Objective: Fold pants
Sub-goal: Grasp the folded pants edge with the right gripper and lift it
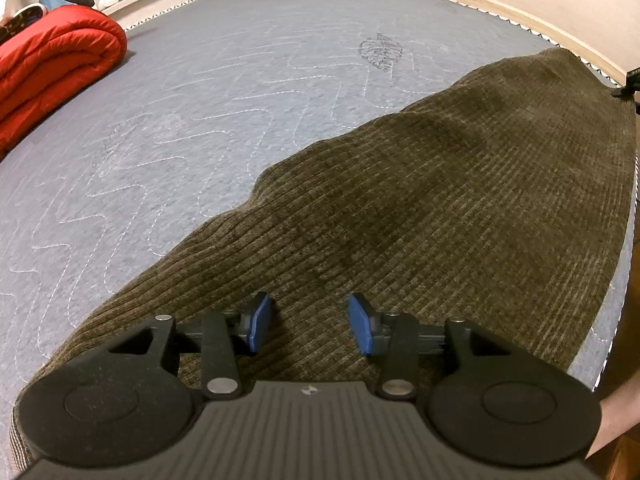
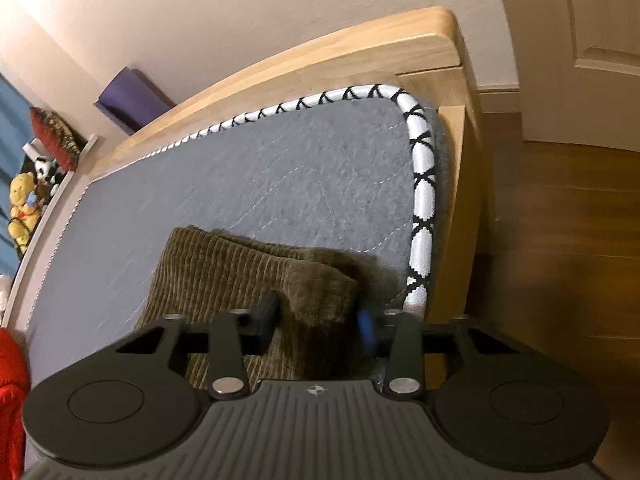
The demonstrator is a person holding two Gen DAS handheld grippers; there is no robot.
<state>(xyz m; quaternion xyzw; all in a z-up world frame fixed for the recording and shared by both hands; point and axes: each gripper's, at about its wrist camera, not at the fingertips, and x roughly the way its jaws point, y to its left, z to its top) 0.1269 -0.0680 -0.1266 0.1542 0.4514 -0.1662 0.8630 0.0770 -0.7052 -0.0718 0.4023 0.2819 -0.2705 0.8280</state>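
Right gripper (image 2: 318, 320): pinching a raised fold of olive-brown corduroy pants (image 2: 240, 276).
Left gripper (image 1: 310, 322): parted, empty, above cloth.
Advice: lift both corners evenly.

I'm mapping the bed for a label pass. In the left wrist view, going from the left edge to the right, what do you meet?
Red folded quilt → bare grey quilted mattress → olive-brown corduroy pants → wooden bed frame at the far right.
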